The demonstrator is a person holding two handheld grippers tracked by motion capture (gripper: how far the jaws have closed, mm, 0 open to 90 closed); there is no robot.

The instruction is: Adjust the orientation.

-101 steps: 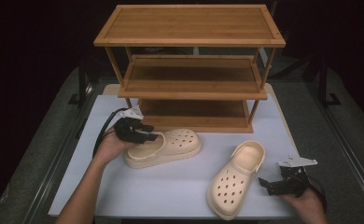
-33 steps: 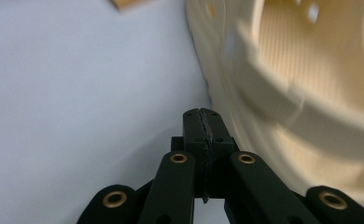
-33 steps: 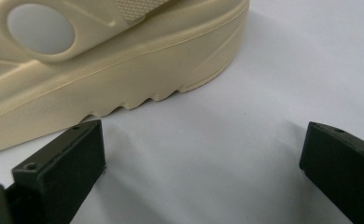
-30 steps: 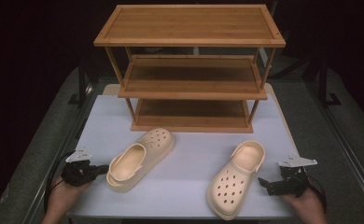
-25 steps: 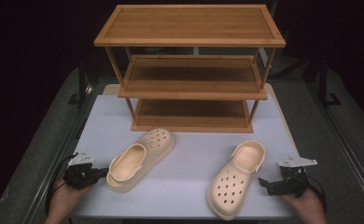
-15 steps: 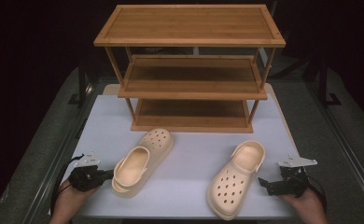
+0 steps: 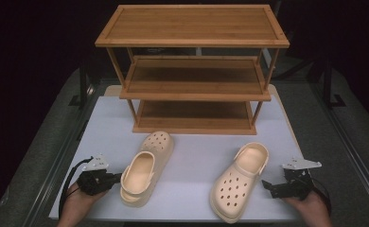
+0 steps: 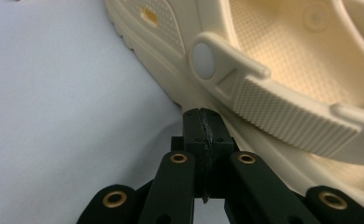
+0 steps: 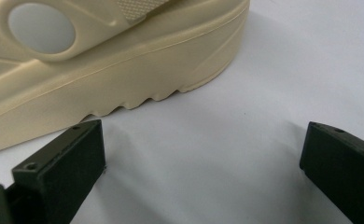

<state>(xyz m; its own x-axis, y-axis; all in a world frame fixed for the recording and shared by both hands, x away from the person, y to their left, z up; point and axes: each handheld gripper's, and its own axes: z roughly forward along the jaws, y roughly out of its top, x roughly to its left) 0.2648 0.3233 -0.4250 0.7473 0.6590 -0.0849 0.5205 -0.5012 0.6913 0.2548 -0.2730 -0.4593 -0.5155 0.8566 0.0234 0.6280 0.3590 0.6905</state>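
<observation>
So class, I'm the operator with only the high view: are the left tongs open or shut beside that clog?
Observer: Shut. In the left gripper view the left tongs have both jaws pressed together, holding nothing.
Operator: Touching the shoe?
Observer: Their tip sits right against the left clog, below its strap rivet; actual contact is unclear.
Operator: And the right tongs?
Observer: The right tongs stand wide open over bare table, short of the right clog.

We find no readable words, brands or numbers anywhere; the round button on the left clog [image 8: 203,60] is blank; so is the one on the right clog [image 9: 40,28]. The wooden shelf [image 7: 192,28] carries no label.
</observation>
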